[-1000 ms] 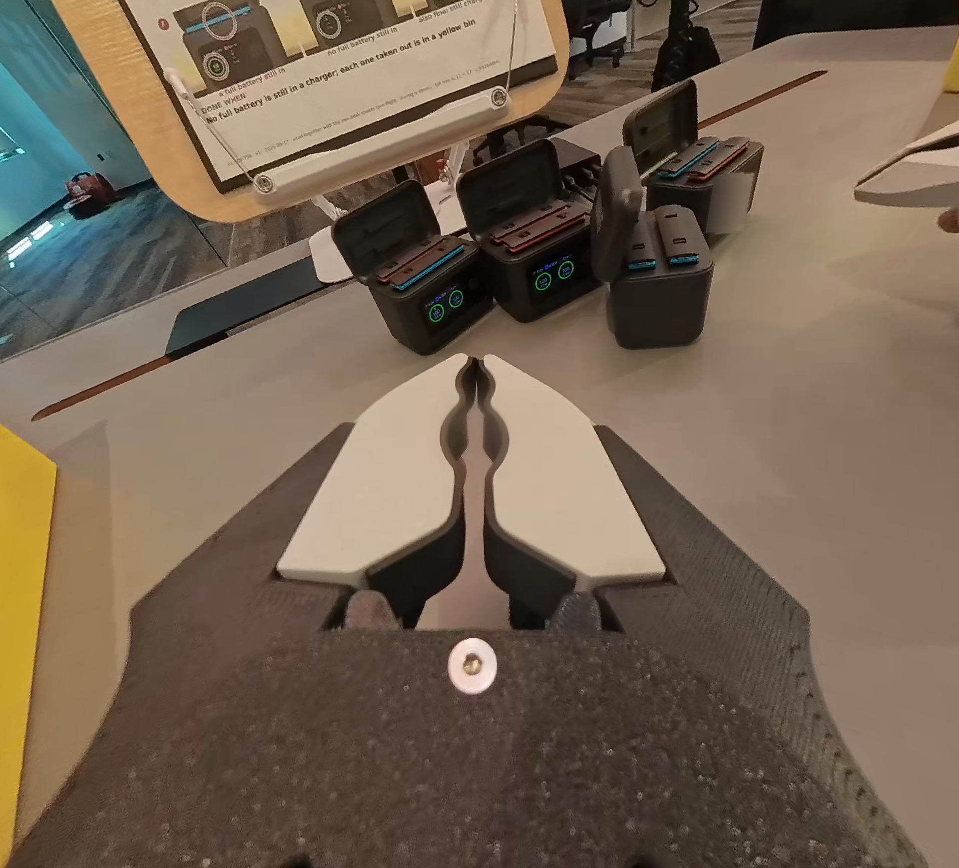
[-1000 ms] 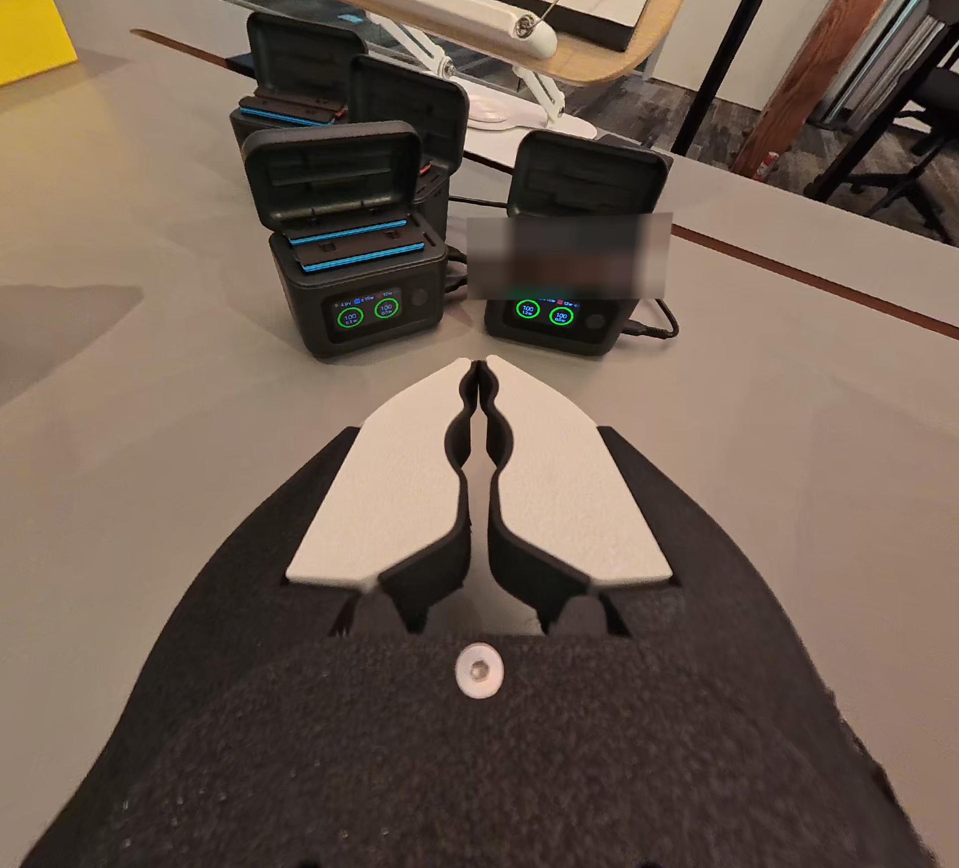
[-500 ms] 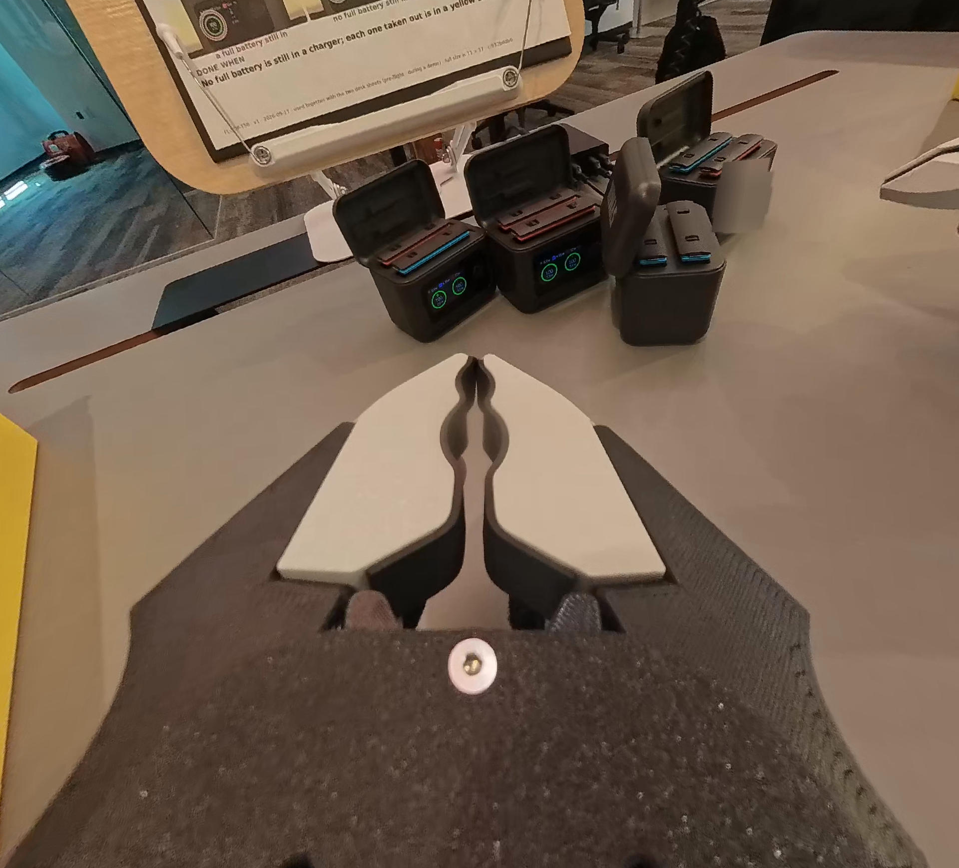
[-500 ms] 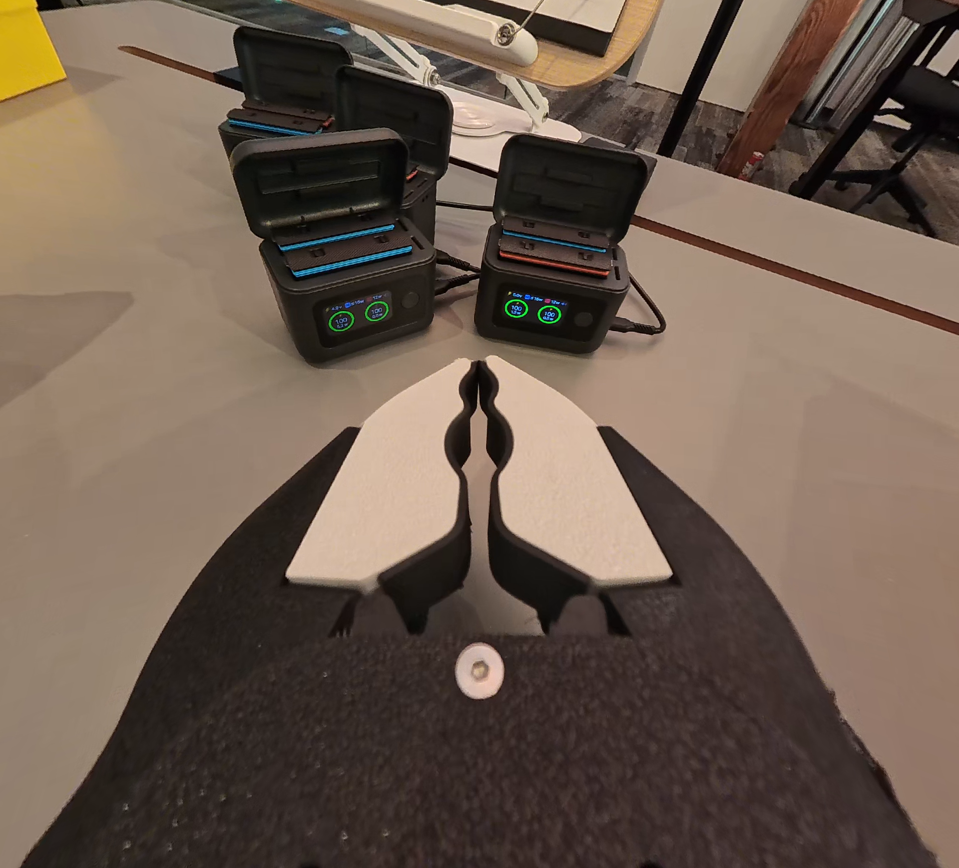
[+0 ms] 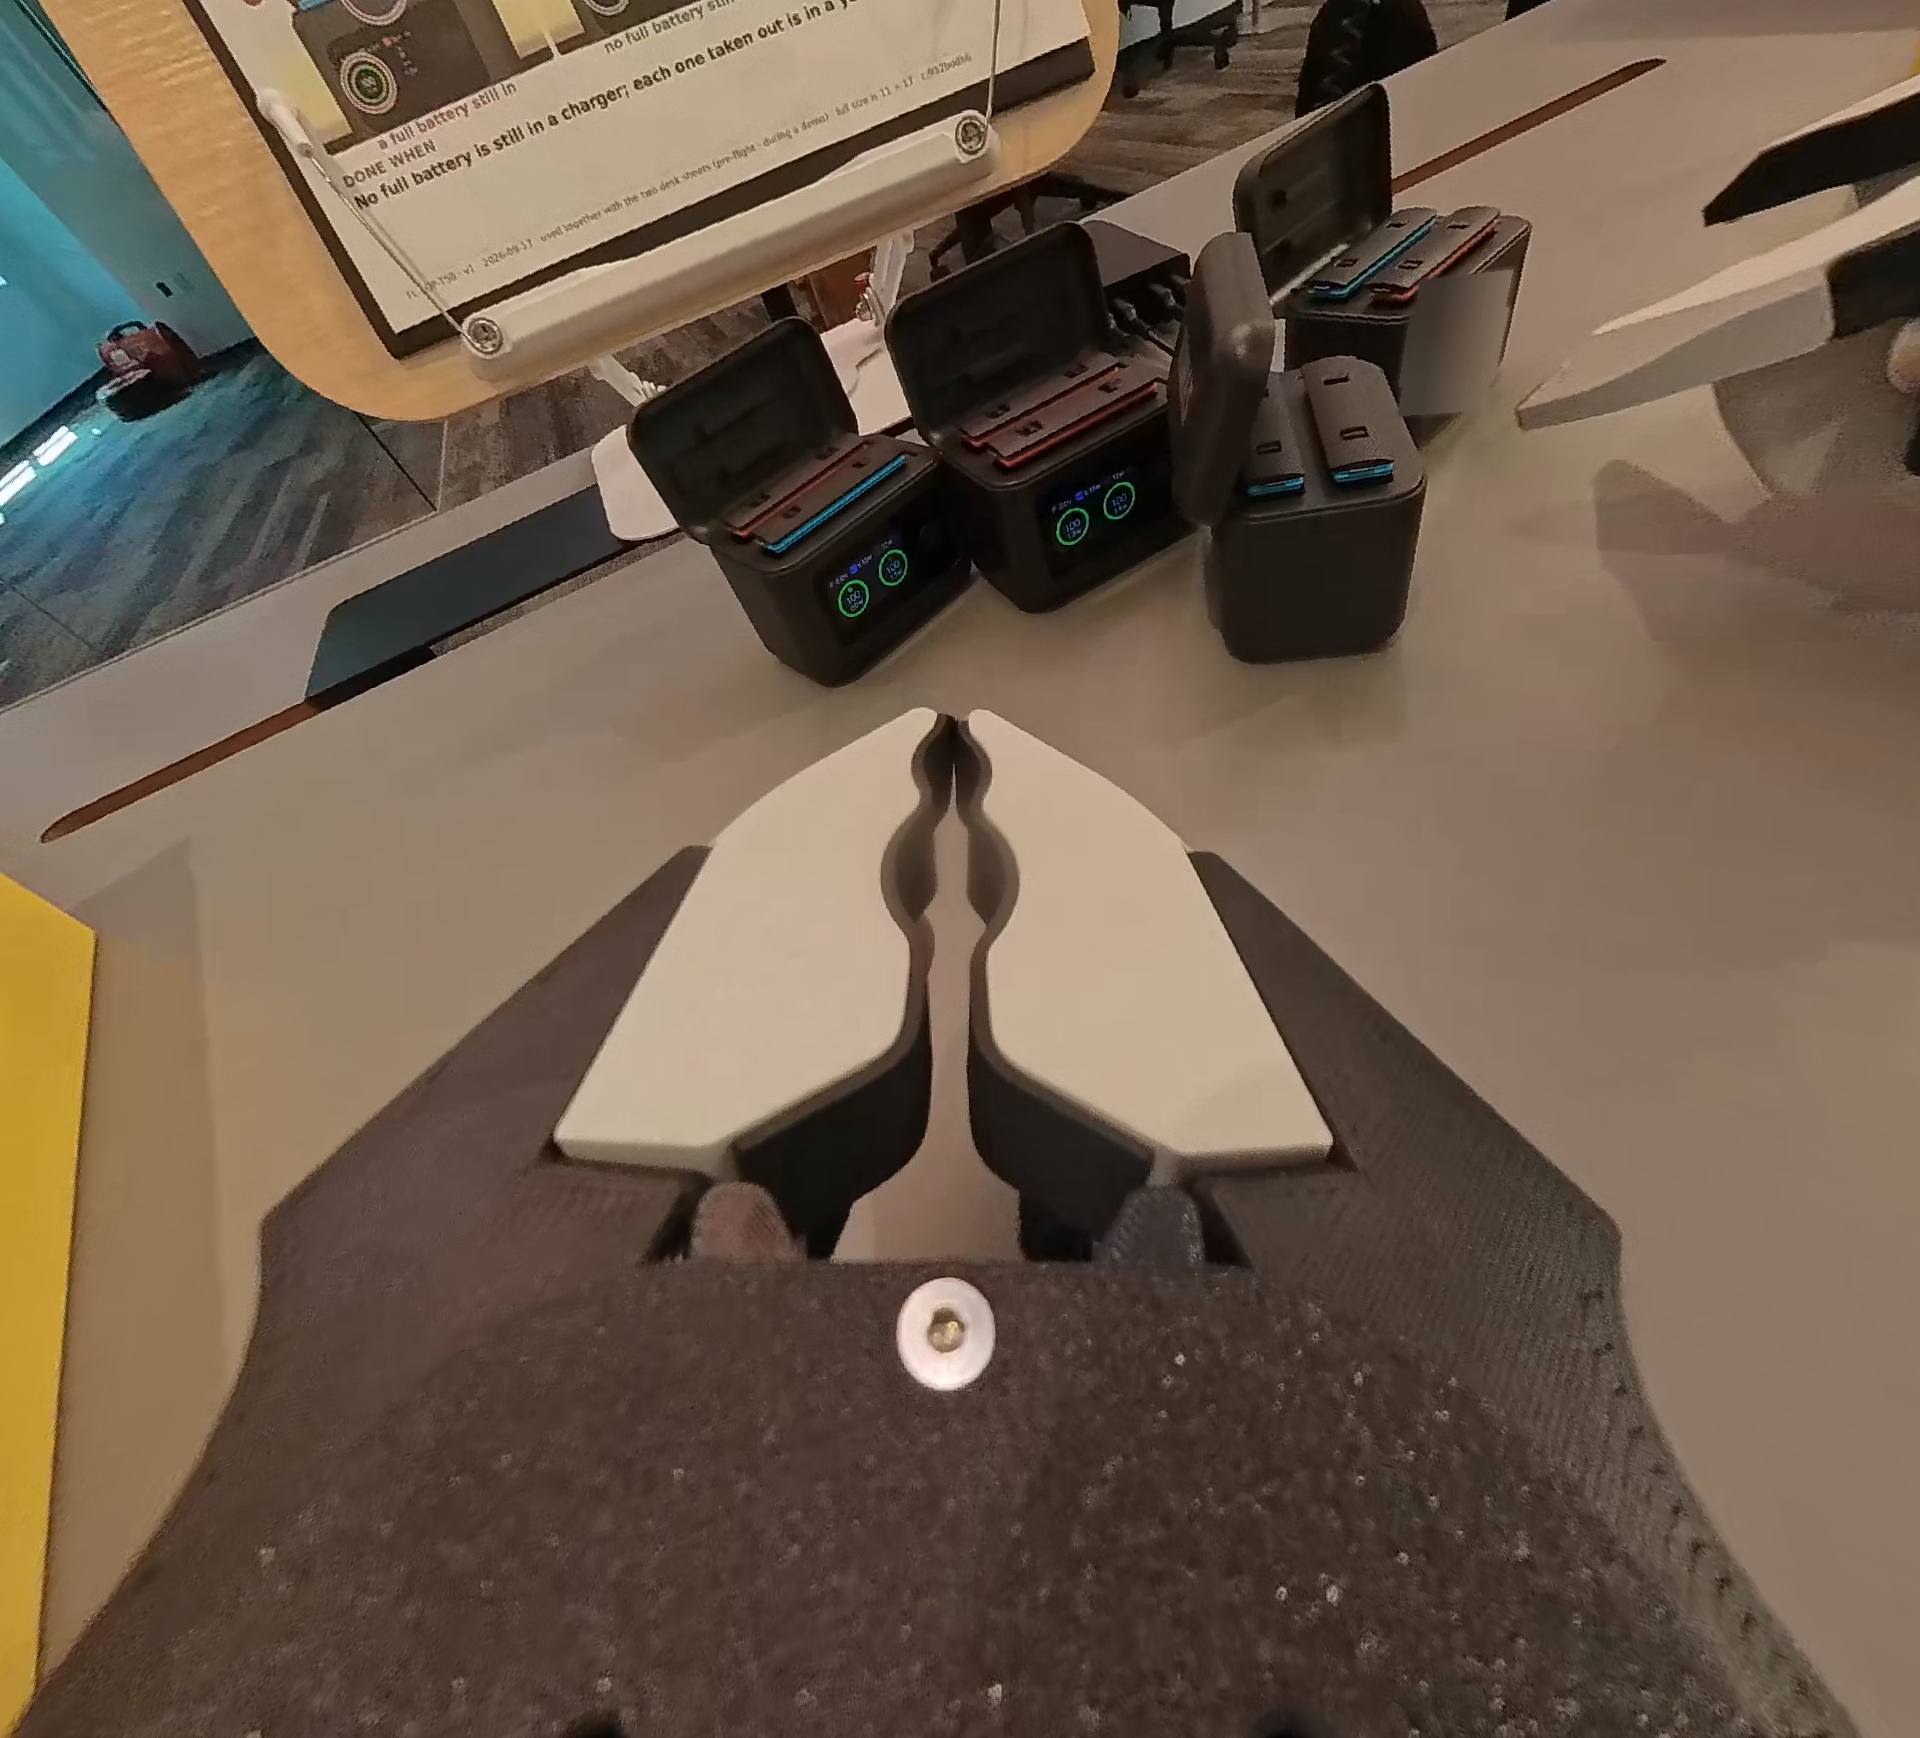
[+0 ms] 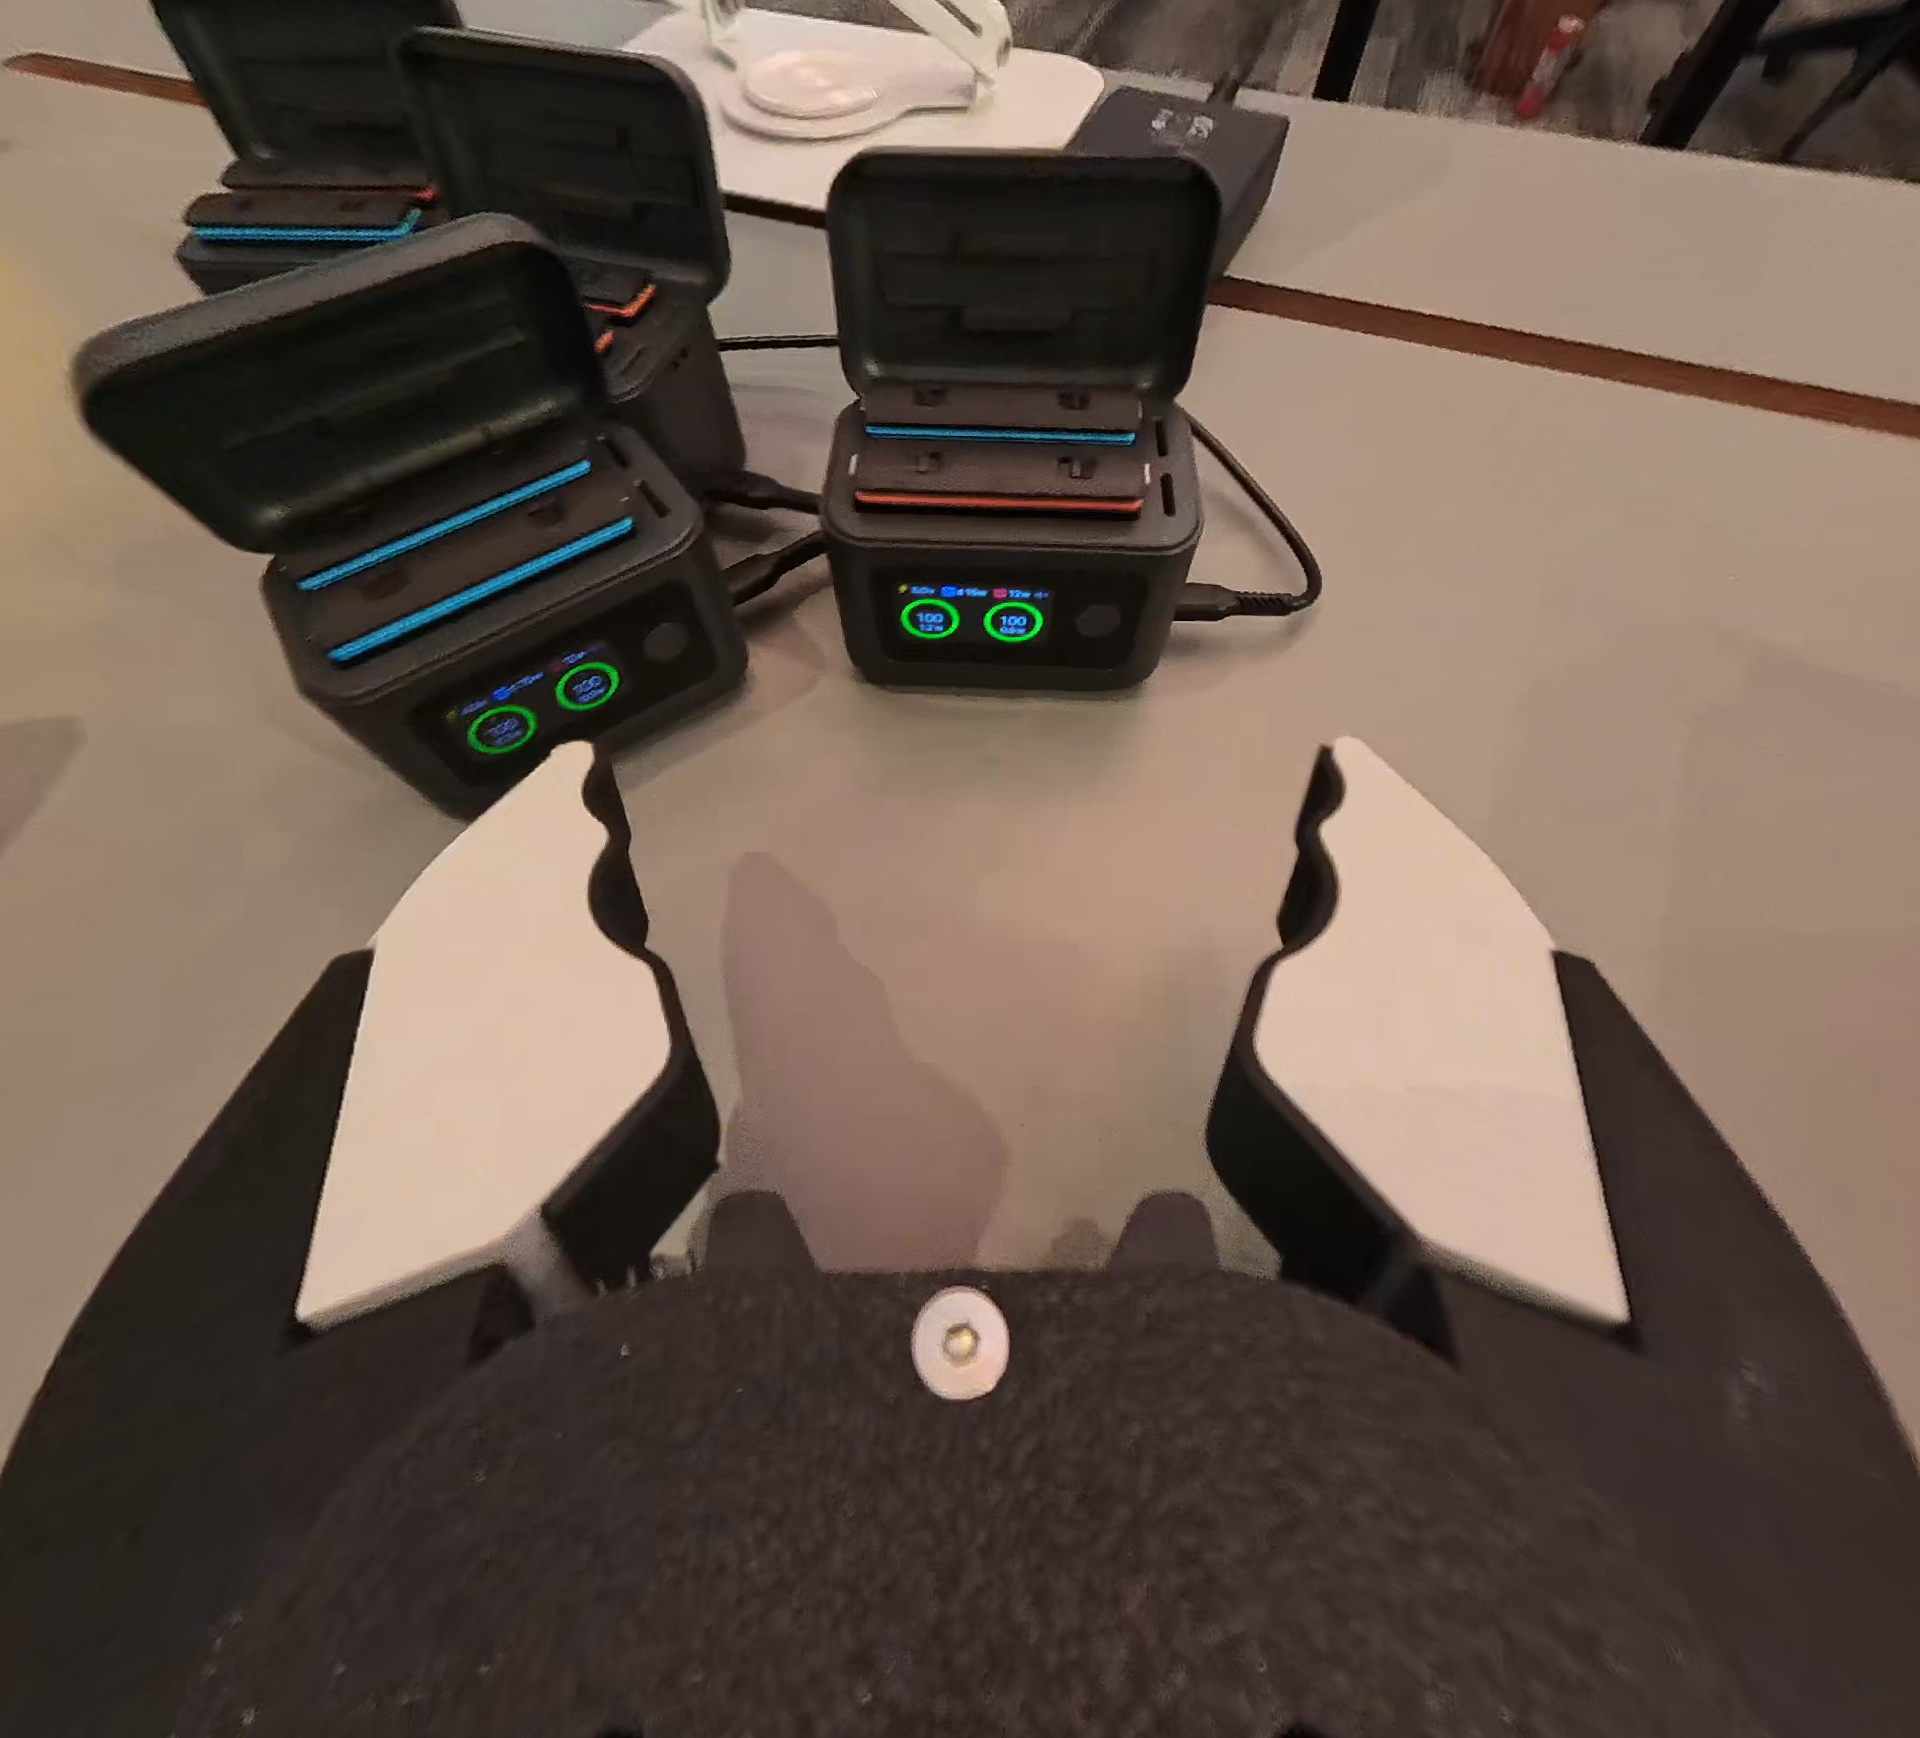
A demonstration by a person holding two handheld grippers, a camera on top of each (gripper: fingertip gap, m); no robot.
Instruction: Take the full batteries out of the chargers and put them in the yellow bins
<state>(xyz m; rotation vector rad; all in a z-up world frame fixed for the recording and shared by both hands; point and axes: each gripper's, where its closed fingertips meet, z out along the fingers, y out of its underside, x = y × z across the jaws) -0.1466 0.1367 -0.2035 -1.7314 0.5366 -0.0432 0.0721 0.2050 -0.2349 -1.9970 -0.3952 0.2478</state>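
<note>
Instruction board (image 5: 582, 57) on stand, grey table (image 5: 1558, 857)

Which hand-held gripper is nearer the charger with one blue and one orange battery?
Right. The right hand-held gripper is open just in front of that charger. The left hand-held gripper is shut, back behind the other chargers.

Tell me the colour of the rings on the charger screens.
Green rings, clearest in the right wrist view.

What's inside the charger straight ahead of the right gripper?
The charger has its lid up and holds two batteries: a blue-edged battery behind, an orange-edged battery in front. Only their tops show; the housing hides the rest.
</note>
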